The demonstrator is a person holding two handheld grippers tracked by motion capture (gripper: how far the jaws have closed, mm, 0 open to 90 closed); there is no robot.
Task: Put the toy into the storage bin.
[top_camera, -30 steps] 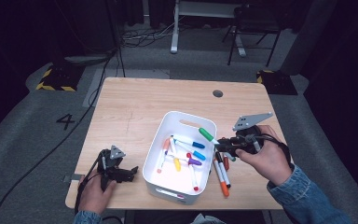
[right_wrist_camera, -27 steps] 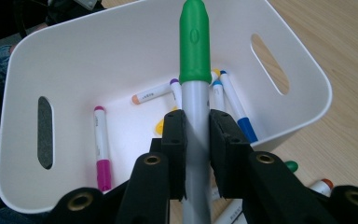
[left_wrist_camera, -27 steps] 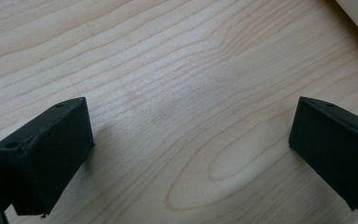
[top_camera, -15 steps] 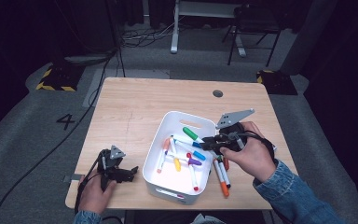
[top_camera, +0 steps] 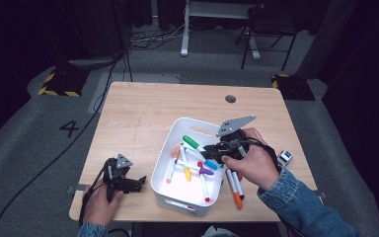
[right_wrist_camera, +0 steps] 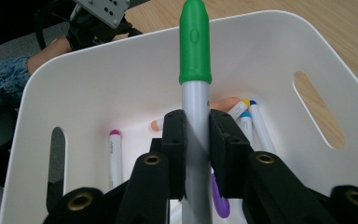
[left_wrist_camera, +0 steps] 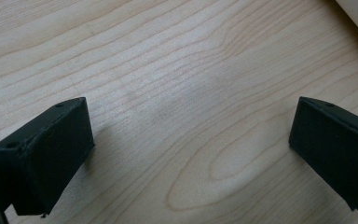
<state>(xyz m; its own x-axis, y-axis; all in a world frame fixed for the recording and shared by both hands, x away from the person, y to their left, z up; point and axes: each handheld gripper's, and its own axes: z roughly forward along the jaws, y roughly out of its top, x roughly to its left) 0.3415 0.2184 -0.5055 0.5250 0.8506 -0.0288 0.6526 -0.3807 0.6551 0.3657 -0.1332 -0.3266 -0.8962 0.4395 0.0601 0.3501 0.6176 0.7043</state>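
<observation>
My right gripper (right_wrist_camera: 196, 140) is shut on a marker with a green cap (right_wrist_camera: 195, 70) and holds it over the white bin (right_wrist_camera: 98, 79). From above, that green-capped marker (top_camera: 193, 143) points left over the bin (top_camera: 170, 185), with the right gripper (top_camera: 211, 152) at the bin's right rim. Several markers lie in the bin, among them a purple-capped one (top_camera: 205, 171) and a yellow-capped one (top_camera: 187, 174). My left gripper (top_camera: 135, 183) rests on the table left of the bin; its jaws stand open over bare wood (left_wrist_camera: 191, 121).
Two or three markers (top_camera: 234, 186) with orange and red caps lie on the table right of the bin, under my right hand. A small white object (top_camera: 284, 158) sits near the table's right edge. A dark round hole (top_camera: 230, 98) marks the far side of the tabletop.
My right gripper has carried the green-capped marker leftward, from the bin's right rim to over its inside. The left gripper has stayed where it was.
</observation>
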